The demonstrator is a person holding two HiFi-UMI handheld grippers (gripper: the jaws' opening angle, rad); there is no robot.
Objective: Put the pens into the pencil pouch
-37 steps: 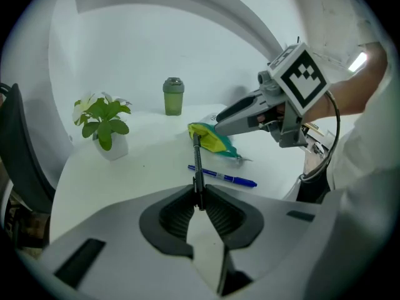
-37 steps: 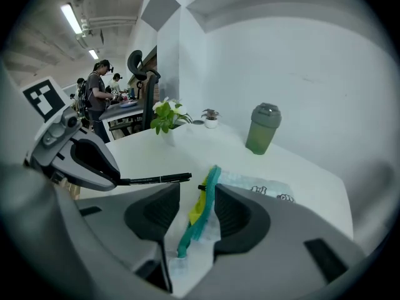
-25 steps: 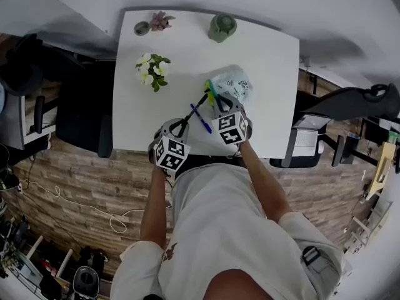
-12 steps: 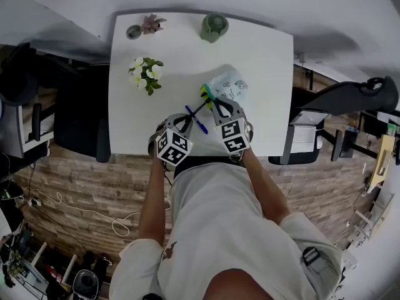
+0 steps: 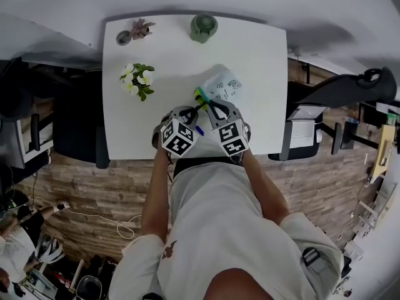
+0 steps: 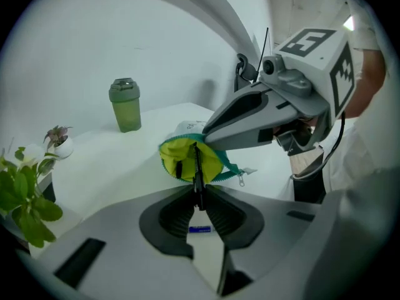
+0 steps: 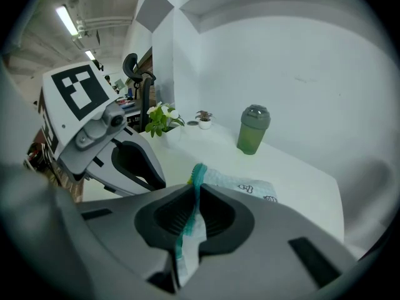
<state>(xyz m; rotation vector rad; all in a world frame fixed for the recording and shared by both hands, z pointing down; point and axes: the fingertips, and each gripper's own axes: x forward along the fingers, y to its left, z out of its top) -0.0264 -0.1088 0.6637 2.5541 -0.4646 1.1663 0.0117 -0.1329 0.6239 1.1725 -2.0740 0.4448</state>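
Pinching the rim of the pencil pouch (image 7: 247,186) on the worktop (image 6: 112,167), the right tool (image 7: 195,197) holds its mouth open so the left tool (image 6: 199,195), clamped on a black pen (image 6: 197,167), can feed it in.

The pencil pouch (image 5: 224,86), white with small dark prints, a teal zipper and a yellow-green lining, lay on the white table (image 5: 156,55). The rim of its open mouth was pinched in the right gripper (image 7: 195,192). A thin black pen (image 6: 197,167), clamped in the left gripper (image 6: 199,192), pointed at that mouth. A blue pen (image 6: 200,229) lay on the table nearby.
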